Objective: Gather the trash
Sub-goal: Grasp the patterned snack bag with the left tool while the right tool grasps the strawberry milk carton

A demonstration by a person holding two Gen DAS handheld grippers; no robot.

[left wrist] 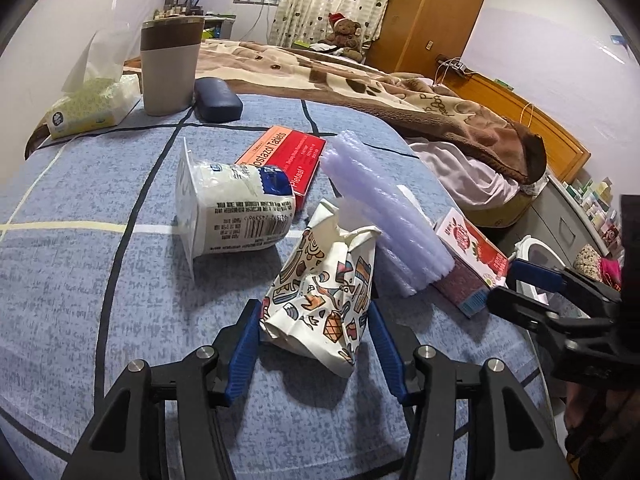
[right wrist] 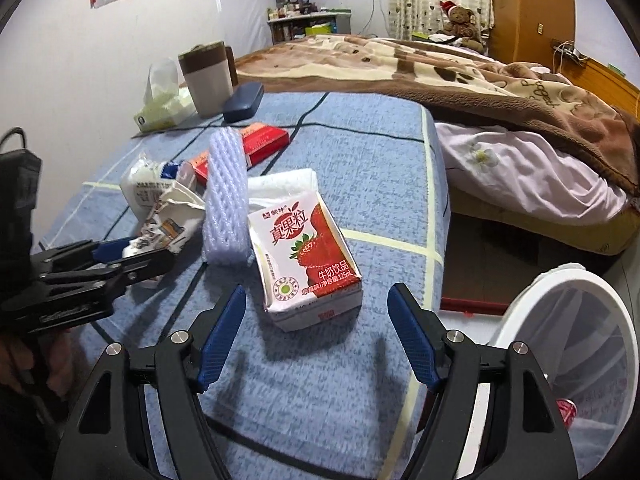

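A crumpled patterned paper cup (left wrist: 324, 292) lies on the blue bedsheet between the fingers of my left gripper (left wrist: 314, 316), which is open around it. It also shows in the right wrist view (right wrist: 168, 220). A strawberry milk carton (right wrist: 306, 258) lies just ahead of my open right gripper (right wrist: 316, 300). A lavender foam net sleeve (left wrist: 380, 216) leans on the carton (left wrist: 468, 260). A white yogurt cup (left wrist: 232, 208) lies on its side. A red tablet box (left wrist: 288, 156) lies behind it.
A white bin (right wrist: 568, 344) with a clear liner stands on the floor at the right. A tall beige cup (left wrist: 170, 66), tissue pack (left wrist: 92, 104) and dark glasses case (left wrist: 218, 100) sit at the back. A brown blanket (right wrist: 480, 76) covers the bed beyond.
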